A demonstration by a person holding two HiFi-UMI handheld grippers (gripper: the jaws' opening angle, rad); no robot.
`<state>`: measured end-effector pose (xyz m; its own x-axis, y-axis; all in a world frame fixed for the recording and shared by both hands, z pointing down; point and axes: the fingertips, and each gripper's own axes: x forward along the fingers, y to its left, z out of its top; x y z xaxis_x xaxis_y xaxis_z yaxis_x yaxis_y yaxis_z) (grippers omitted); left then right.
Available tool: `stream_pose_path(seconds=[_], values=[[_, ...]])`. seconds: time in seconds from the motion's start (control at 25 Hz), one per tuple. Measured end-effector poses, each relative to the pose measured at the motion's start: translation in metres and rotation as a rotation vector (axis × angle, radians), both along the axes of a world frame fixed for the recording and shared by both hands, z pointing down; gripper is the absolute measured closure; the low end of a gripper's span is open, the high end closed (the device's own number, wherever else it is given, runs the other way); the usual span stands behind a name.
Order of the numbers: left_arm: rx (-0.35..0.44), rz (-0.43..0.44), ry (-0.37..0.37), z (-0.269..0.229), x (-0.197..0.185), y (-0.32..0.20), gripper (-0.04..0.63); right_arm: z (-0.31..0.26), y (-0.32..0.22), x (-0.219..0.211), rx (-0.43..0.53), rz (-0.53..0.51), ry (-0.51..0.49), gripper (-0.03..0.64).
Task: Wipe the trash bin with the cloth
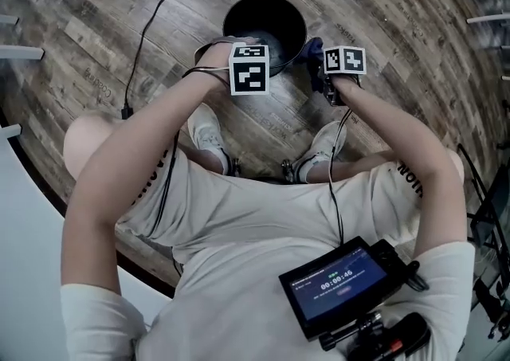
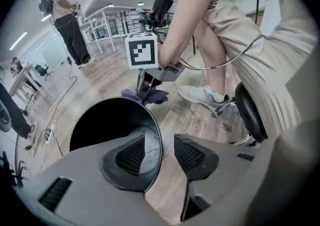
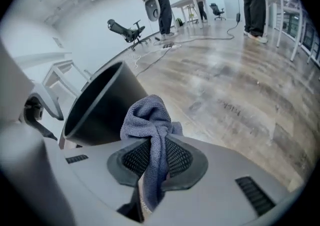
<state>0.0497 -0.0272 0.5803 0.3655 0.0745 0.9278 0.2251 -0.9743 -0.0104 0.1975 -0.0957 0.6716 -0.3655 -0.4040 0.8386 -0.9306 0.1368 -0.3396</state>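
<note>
On wood floor [image 1: 96, 17], ahead of the person's shoes: black trash bin [image 1: 256, 10], upright. Left gripper [image 2: 160, 152] jaws wide apart, bin rim between them, unpinched; right gripper [image 3: 157, 157] clamped on blue-grey cloth [image 3: 150, 115] beside bin. Screen [image 1: 339, 280] timer reads 00:00:46.

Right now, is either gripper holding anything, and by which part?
The right gripper pinches the cloth around its bunched middle. The left gripper is open astride the trash bin rim, holding nothing.
</note>
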Motion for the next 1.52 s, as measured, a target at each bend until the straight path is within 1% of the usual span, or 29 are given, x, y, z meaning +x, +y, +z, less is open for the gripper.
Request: stream_pose_path(seconds=[0.08, 0.2, 0.32, 0.44, 0.52, 0.6, 0.72, 0.84, 0.92, 0.96, 1.0, 1.08, 1.12, 1.16, 1.2, 1.28, 1.32, 1.4, 1.52], values=[[-0.019, -0.04, 0.049, -0.018, 0.002, 0.0, 0.416, -0.038, -0.015, 0.013, 0.08, 0.036, -0.004, 0.557], [-0.045, -0.113, 0.161, -0.051, 0.009, -0.004, 0.416, -0.098, -0.043, 0.027, 0.217, 0.1, -0.031, 0.556], [-0.026, -0.181, 0.284, -0.089, 0.016, -0.014, 0.416, -0.161, -0.068, 0.03, 0.345, 0.166, -0.098, 0.556], [0.02, -0.259, 0.419, -0.132, 0.02, -0.035, 0.416, -0.228, -0.083, 0.02, 0.468, 0.19, -0.192, 0.556], [0.059, -0.314, 0.51, -0.162, 0.018, -0.05, 0.417, -0.273, -0.082, 0.009, 0.553, 0.17, -0.242, 0.556], [0.095, -0.375, 0.595, -0.192, 0.011, -0.063, 0.417, -0.314, -0.072, -0.002, 0.644, 0.12, -0.253, 0.555], [0.152, -0.47, 0.715, -0.235, -0.009, -0.084, 0.417, -0.366, -0.053, -0.012, 0.788, 0.029, -0.214, 0.556], [0.222, -0.536, 0.82, -0.272, -0.032, -0.098, 0.417, -0.396, -0.036, -0.014, 0.898, -0.041, -0.169, 0.556], [0.258, -0.573, 0.871, -0.289, -0.048, -0.1, 0.417, -0.408, -0.025, -0.012, 0.949, -0.073, -0.139, 0.556], [0.275, -0.596, 0.879, -0.295, -0.056, -0.1, 0.417, -0.411, -0.02, -0.011, 0.965, -0.084, -0.127, 0.556], [0.298, -0.622, 0.868, -0.297, -0.065, -0.101, 0.417, -0.413, -0.016, -0.009, 0.975, -0.091, -0.119, 0.555], [0.349, -0.674, 0.817, -0.295, -0.082, -0.103, 0.417, -0.414, -0.009, -0.005, 0.979, -0.095, -0.119, 0.556], [0.359, -0.693, 0.806, -0.294, -0.09, -0.103, 0.417, -0.413, -0.007, -0.004, 0.972, -0.091, -0.127, 0.555], [0.35, -0.71, 0.815, -0.294, -0.095, -0.104, 0.417, -0.41, -0.007, -0.002, 0.956, -0.08, -0.144, 0.555], [0.324, -0.728, 0.837, -0.294, -0.099, -0.105, 0.419, -0.405, -0.008, -0.001, 0.929, -0.061, -0.172, 0.555], [0.255, -0.77, 0.88, -0.29, -0.103, -0.11, 0.419, -0.388, -0.016, 0.001, 0.835, 0.011, -0.262, 0.555], [0.228, -0.79, 0.883, -0.283, -0.102, -0.114, 0.419, -0.377, -0.02, 0.002, 0.772, 0.058, -0.314, 0.557], [0.203, -0.798, 0.847, -0.265, -0.096, -0.116, 0.419, -0.353, -0.025, 0.004, 0.638, 0.15, -0.42, 0.555], [0.192, -0.739, 0.788, -0.242, -0.072, -0.111, 0.419, -0.32, -0.026, 0.005, 0.43, 0.279, -0.593, 0.556]])
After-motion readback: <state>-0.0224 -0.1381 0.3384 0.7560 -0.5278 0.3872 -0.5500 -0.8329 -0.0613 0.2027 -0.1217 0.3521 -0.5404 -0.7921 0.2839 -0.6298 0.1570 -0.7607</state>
